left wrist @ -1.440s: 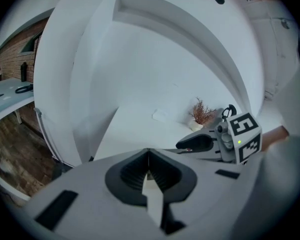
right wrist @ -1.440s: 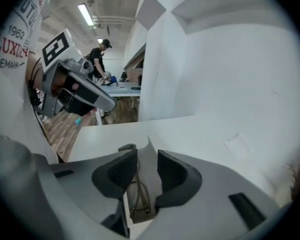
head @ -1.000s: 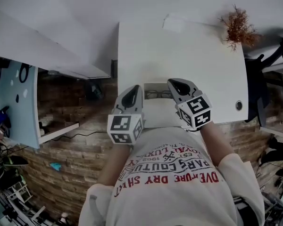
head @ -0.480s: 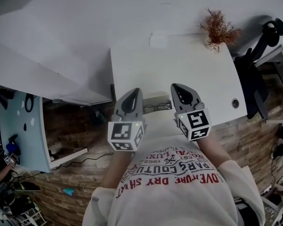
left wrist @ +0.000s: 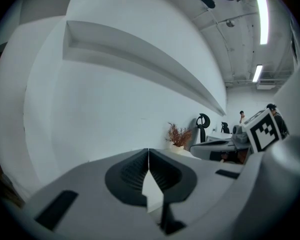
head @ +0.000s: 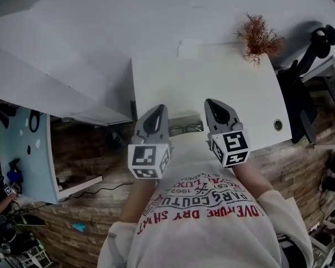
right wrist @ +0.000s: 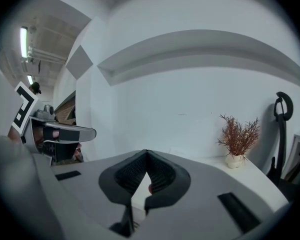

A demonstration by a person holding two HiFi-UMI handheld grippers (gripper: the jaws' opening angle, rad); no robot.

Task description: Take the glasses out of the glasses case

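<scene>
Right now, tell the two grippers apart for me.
The left gripper slants right, the right gripper slants left. The right gripper reaches slightly farther over the table than the left gripper. Shared: both are shut and empty, with the glasses between them.

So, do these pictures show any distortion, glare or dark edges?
Head view: wide-angle bending, the table edges bow, corners are dim. Left gripper view: round black border, the ceiling lamp glares. Right gripper view: same border, the wall ledge looks curved, the plant is sharp.
</scene>
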